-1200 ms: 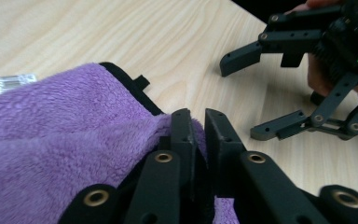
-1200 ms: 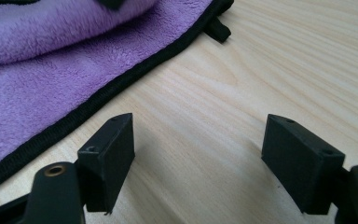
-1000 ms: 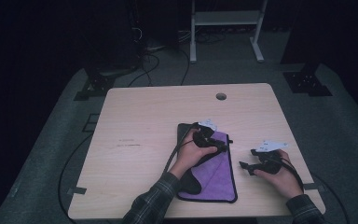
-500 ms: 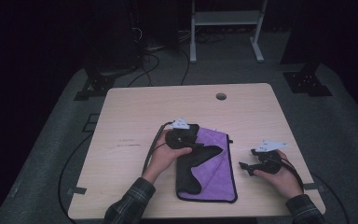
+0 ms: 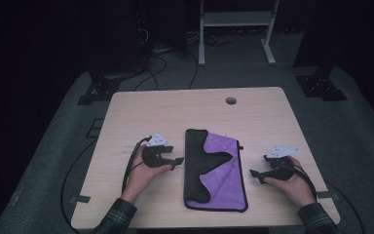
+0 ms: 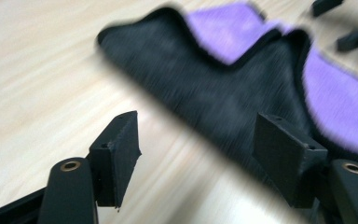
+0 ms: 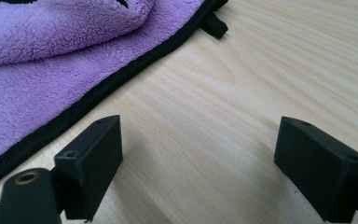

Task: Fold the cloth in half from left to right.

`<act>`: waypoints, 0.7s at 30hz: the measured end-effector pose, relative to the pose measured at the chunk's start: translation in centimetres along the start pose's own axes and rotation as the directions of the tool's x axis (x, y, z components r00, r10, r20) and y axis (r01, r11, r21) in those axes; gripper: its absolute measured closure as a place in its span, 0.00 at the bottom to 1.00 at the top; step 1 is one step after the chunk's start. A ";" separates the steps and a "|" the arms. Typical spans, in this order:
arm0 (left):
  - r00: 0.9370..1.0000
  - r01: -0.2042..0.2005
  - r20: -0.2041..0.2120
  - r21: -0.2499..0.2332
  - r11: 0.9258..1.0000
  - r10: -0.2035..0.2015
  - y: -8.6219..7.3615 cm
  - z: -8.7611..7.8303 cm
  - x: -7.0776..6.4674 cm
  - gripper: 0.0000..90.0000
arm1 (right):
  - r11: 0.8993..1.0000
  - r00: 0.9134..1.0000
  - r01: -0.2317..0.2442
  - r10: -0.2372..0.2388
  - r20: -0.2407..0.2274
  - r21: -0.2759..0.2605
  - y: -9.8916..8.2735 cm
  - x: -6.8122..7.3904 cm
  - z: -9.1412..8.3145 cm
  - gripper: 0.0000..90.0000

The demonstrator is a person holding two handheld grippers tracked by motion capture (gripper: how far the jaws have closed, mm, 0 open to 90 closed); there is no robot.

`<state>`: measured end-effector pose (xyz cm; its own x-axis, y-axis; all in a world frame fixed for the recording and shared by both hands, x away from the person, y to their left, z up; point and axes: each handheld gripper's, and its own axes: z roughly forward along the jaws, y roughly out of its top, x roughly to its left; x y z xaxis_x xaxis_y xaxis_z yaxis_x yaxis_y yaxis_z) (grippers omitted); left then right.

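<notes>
Dim recording lab, pale wooden table (image 5: 175, 112) set on grey carpet (image 5: 365, 122), cables (image 5: 160, 63) trailed past black stands (image 5: 321, 83), white frame (image 5: 233, 19) behind

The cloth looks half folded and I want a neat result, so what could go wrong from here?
1. The black flap lies crooked over the purple cloth; another fold could lock that in.
2. The left gripper, its jaws just opened and empty, sits close beside the cloth and could nudge it.
3. The right gripper is open near the hem and may snag the small loop.
</notes>
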<state>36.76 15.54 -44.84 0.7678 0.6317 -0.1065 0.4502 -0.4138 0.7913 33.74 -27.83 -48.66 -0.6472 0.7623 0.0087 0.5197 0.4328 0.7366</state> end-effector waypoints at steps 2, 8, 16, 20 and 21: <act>1.000 0.011 -0.020 0.018 1.000 -0.011 -1.2 -0.6 0.4 0.34 | 1.000 1.000 0.000 0.000 0.001 0.000 0.0 0.0 0.0 0.16; 0.996 0.016 -0.092 0.061 0.998 -0.011 -3.9 -2.7 1.2 0.33 | 1.000 1.000 0.000 0.000 -0.003 -0.013 0.0 -0.1 -0.1 0.26; 0.986 0.033 -0.167 0.101 0.994 -0.015 -6.4 -4.5 2.1 0.31 | 0.999 1.000 -0.016 0.015 -0.018 -0.036 0.5 -0.2 -0.6 0.42; 0.980 0.020 -0.198 0.102 0.995 0.001 -7.1 -4.8 2.1 0.24 | 0.998 0.999 -0.011 0.009 -0.039 -0.065 1.4 0.1 -0.7 0.43; 0.979 0.023 -0.202 0.096 0.995 -0.003 -7.3 -4.9 2.1 0.24 | 0.998 0.999 -0.011 0.009 -0.039 -0.065 1.4 0.1 -0.7 0.43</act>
<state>32.88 23.07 -47.90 0.6589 0.7521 0.0147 0.5092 -0.4603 0.7273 33.96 -27.50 -47.15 -0.6638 0.7467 0.0413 0.4896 0.3922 0.7788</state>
